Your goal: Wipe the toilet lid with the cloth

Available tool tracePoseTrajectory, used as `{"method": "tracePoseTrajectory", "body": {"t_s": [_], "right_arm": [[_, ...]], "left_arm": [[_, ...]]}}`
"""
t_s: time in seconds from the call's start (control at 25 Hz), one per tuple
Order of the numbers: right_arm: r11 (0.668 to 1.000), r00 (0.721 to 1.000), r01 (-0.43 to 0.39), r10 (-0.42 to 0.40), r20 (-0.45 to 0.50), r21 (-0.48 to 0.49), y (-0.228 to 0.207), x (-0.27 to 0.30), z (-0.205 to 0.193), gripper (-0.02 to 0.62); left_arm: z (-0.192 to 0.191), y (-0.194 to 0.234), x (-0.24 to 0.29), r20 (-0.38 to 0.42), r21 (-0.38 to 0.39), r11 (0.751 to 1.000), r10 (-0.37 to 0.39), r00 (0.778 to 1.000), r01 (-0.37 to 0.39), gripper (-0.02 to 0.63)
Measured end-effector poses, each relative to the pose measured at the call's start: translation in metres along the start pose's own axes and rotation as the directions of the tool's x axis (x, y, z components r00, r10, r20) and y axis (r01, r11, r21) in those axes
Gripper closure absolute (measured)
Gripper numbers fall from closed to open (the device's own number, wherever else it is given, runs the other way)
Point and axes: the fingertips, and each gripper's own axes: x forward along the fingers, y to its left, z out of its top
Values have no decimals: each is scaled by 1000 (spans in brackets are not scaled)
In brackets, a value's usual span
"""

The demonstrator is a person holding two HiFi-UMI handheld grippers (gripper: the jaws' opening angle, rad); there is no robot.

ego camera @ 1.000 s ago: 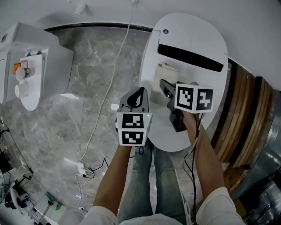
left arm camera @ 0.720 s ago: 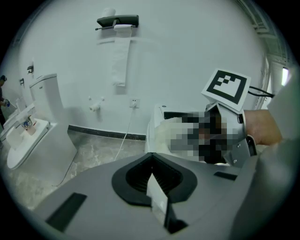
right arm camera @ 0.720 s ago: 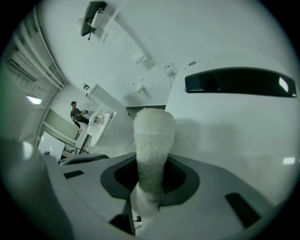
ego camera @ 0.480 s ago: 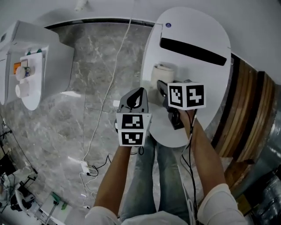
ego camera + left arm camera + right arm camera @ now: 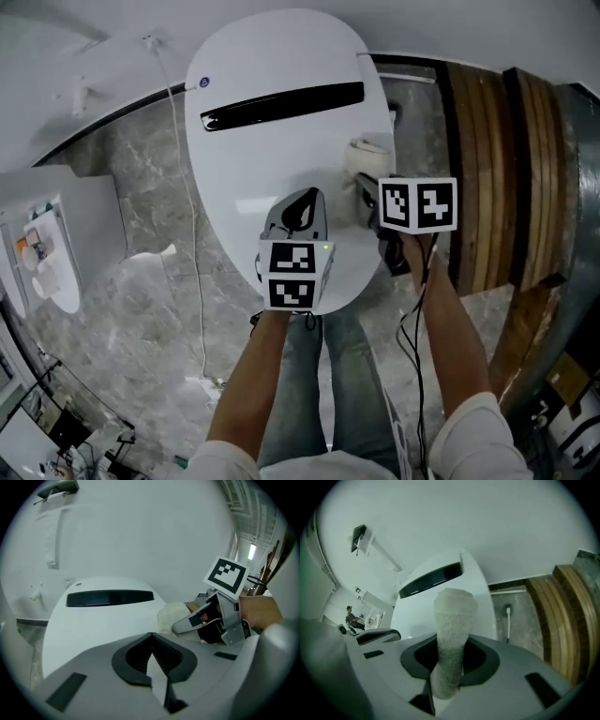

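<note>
Grey veined marble floor [image 5: 141,234] spreads below me in the head view, and a white oval plastic toilet lid [image 5: 281,159] lies shut under and ahead of my fingertips, with a glossy black strip [image 5: 281,105] across its far end. My left gripper [image 5: 302,197] hangs over the near half of the lid, its fingers drawn together. My right gripper [image 5: 364,183] sits just to the right of it, at the lid's right rim, and a cream-white wad of terry cloth [image 5: 368,155] pokes out beyond its fingertips. Brown wooden slats [image 5: 487,169] run along the floor further right of those fingers, and a thin white cable [image 5: 192,244] trails over the marble to the left of the lid. In the left gripper view my two fingers meet in a closed point with nothing between them. The lid's white surface stretches straight ahead of them, and off to their right the cloth sits at the lid's edge in front of my other gripper. Whether it presses on the lid I cannot tell. In the right gripper view my fingers are clamped on the cloth, which stands up between them as a rolled column. The lid lies beyond and left of it, and a small brush with a blue handle [image 5: 507,620] lies on the floor to the right, before the slats.
</note>
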Motion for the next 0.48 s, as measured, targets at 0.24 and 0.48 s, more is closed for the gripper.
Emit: {"method": "tracePoseTrajectory", "body": {"t_s": [0.24,0.48], "right_arm": [[995,999,35,-39,38,97,-63,-25,-10,499],[997,998,26,-29,53,67,-48,-28,-9,499]], "left_arm": [[-2,-55,27,-31,43,997,-68,997,69,592],[-13,-43,14,-35,26,999,-30,999,31,593]]}}
